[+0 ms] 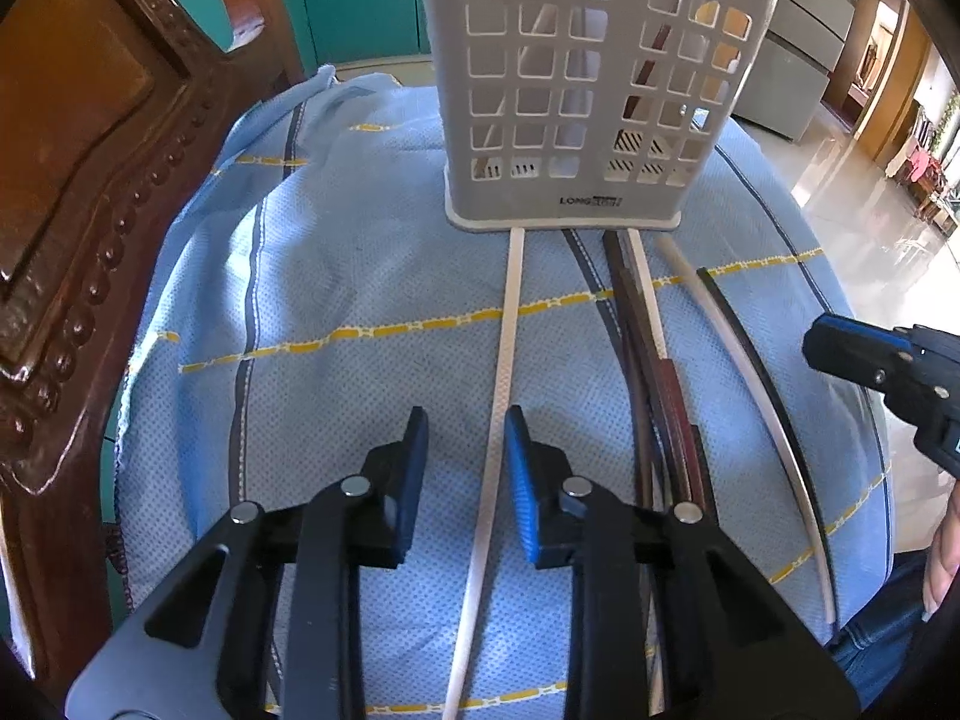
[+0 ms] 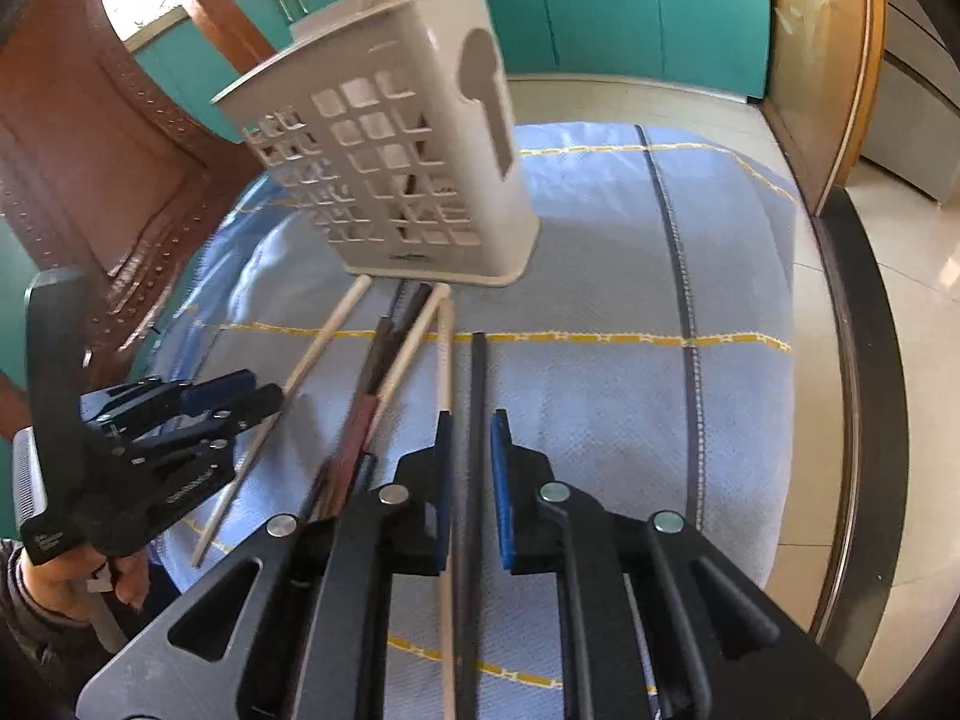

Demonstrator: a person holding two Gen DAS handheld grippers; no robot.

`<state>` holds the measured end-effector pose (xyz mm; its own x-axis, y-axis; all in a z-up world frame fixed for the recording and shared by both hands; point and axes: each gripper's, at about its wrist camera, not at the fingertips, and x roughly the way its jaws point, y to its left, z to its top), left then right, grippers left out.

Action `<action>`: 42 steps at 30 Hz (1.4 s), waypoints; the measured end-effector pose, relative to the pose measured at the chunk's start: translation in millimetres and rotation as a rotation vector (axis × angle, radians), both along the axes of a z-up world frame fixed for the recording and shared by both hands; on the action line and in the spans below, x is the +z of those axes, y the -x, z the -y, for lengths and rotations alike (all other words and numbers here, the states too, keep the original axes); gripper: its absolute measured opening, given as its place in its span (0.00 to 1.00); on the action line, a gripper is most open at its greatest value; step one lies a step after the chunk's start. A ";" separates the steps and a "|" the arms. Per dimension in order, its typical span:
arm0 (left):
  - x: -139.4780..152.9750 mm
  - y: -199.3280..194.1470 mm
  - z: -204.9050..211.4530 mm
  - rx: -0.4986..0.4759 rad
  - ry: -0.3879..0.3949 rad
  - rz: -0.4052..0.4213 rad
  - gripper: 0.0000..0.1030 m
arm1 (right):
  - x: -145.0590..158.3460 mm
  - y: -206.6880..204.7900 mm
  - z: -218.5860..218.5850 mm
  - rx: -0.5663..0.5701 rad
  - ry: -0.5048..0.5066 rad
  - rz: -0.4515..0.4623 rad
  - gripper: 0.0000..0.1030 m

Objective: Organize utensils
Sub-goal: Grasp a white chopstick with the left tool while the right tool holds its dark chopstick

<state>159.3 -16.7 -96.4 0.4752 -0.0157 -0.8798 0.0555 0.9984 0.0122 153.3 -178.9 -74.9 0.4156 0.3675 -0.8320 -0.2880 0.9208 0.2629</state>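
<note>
Pick-up step: left gripper (image 1: pixel 465 438) fingers open astride white chopstick (image 1: pixel 507 324), right gripper (image 2: pixel 470 438) fingers open round black chopstick (image 2: pixel 477 372); next clamp, lift to holder (image 1: pixel 576 90) at 12 o'clock.

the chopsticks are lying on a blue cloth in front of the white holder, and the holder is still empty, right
Not quite: the white holder is not empty. The right wrist view shows sticks poking out of its top, and the left wrist view shows dark shapes through its grid. The rest holds: the chopsticks lie on the blue cloth in front of it.

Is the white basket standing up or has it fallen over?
Standing up. The white basket sits flat on its base on the blue cloth, open top upward.
</note>
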 end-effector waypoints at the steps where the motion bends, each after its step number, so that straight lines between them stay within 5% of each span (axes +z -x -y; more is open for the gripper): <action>1: 0.3 1.0 -0.4 0.001 0.000 -0.001 0.26 | -1.6 -1.8 -4.3 -0.001 0.006 -0.004 0.12; 11: -5.5 -5.7 11.0 -0.008 -0.012 0.002 0.26 | -26.9 -11.9 -37.1 0.007 0.145 -0.030 0.14; 16: -7.1 -16.3 16.5 0.008 -0.039 0.020 0.36 | -30.0 -12.0 -46.5 0.001 0.203 -0.009 0.21; 27: -6.8 -36.9 21.1 0.053 -0.021 0.002 0.45 | -30.7 -17.0 -47.9 -0.014 0.180 -0.002 0.25; 30: -7.5 -37.7 19.7 0.052 -0.013 -0.002 0.45 | -29.6 -16.7 -45.0 -0.024 0.192 0.004 0.17; 33: -10.4 -45.6 14.5 0.047 0.007 -0.002 0.39 | -28.7 -18.1 -37.0 -0.041 0.181 -0.002 0.07; 37: -11.7 -46.5 16.8 0.030 0.004 0.005 0.08 | -26.5 -18.4 -28.3 -0.064 0.143 -0.008 0.06; 42: -2.7 -37.5 16.1 0.026 0.021 0.062 0.06 | 1.9 -6.5 -12.5 -0.081 0.106 0.085 0.06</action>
